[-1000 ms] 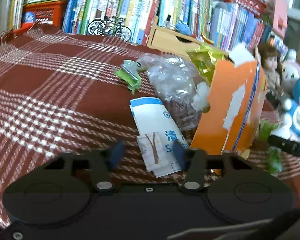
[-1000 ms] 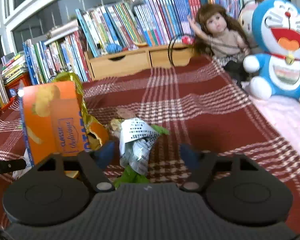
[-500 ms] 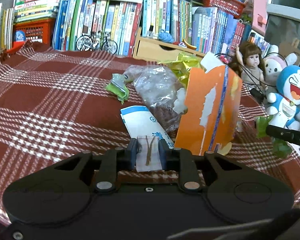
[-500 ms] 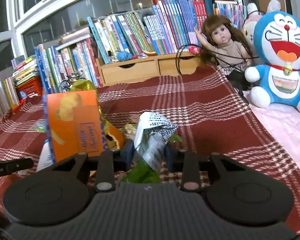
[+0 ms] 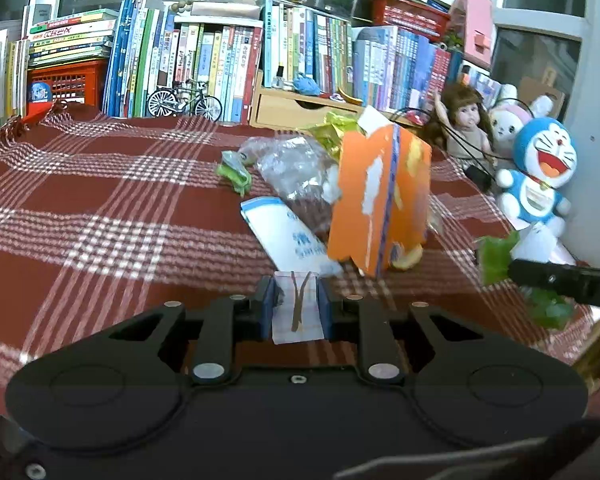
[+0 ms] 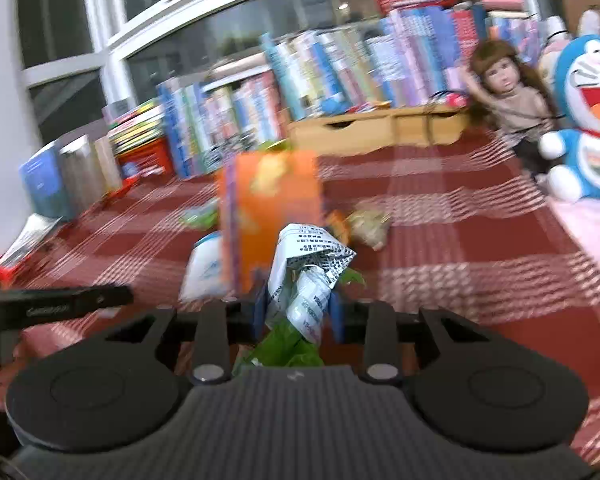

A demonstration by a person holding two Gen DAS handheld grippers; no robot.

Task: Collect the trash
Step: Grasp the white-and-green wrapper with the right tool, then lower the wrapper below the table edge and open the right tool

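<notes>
The left gripper [image 5: 296, 304] is clenched on a small white paper scrap [image 5: 296, 312] marked with brown lines, which is pinched between the blue pads [image 5: 267, 305]. Just ahead of its fingertips a white and blue packet [image 5: 288, 232] is seen lying flat on the red plaid cloth [image 5: 100, 208]. Ahead and slightly to the right, a torn orange snack box [image 5: 380, 196] is stood upright, touching the packet's far edge. Behind the box a clear crumpled plastic bag [image 5: 292, 168] and a gold foil wrapper [image 5: 332, 130] are piled, and a small green wrapper [image 5: 234, 170] is found farther ahead to the left of the bag.

The right gripper [image 6: 298, 312] is closed around a crumpled printed wrapper [image 6: 308, 268] with green material [image 6: 288, 350] bunched beneath it; the bundle is held above the cloth [image 6: 460, 248]. The same orange snack box [image 6: 272, 208] is seen directly ahead of these fingers, blurred, with the white and blue packet [image 6: 204, 272] to its left. A crumpled tan scrap [image 6: 370, 222] is seen ahead and slightly right, near the box.

Well to the right of both grippers, a doll [image 6: 508, 96] and a blue cartoon plush [image 6: 592, 120] are propped at the cloth's edge. Books [image 5: 204, 64] and a wooden drawer unit [image 5: 300, 110] are lined up at the far side.
</notes>
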